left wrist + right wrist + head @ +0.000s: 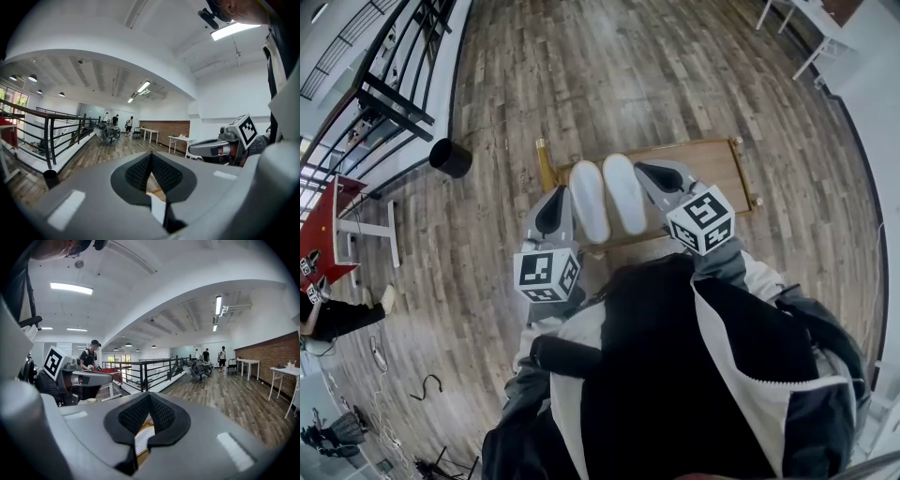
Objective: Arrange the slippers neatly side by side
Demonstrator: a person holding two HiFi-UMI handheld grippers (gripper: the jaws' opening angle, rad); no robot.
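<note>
No legible writing anywhere

No word, number, brand or label could be read. The only printed signs were black-and-white square marker patterns, which were codes and not letters: on the left marker cube (547, 275), at about 8 o'clock from the middle of the head view, and on the right marker cube (701, 220), at about 3 o'clock. Each gripper view showed one patterned face of the other's cube.

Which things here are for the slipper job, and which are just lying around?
For the job: left slipper, right slipper, wooden platform under them, left gripper, right gripper, both shut.
Just lying about: black bin, red table.
</note>
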